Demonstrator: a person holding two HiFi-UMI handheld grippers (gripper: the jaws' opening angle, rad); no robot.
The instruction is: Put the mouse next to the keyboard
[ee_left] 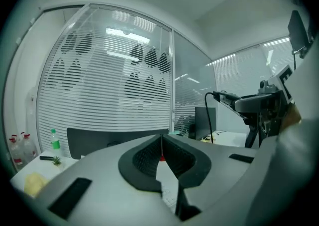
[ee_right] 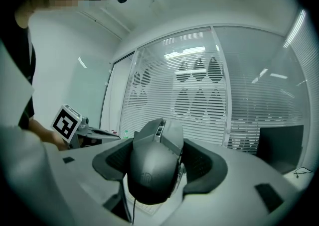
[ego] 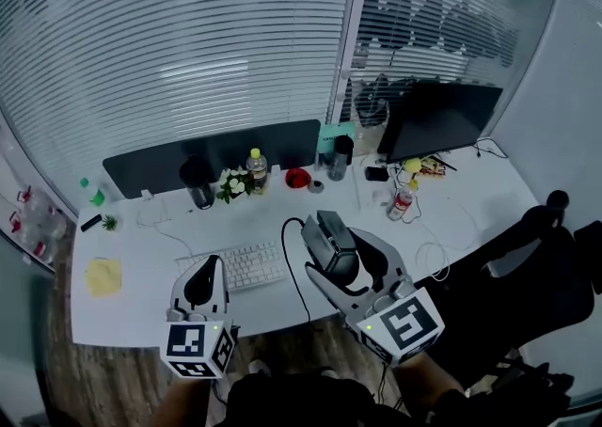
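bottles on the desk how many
3: a green-capped bottle at the left end of the desk, a yellow-capped bottle beside the flowers mid-desk, a red-labelled bottle in front of the monitor on the right. The clutter along the back may hide more.

A monitor (ego: 440,118), bottle (ego: 256,171) and flowers (ego: 231,184) stand on the desk (ego: 150,265).

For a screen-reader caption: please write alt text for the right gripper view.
The right gripper is shut on a dark grey wired computer mouse, held up before a glass wall with white slatted blinds. A black monitor stands at the right edge.
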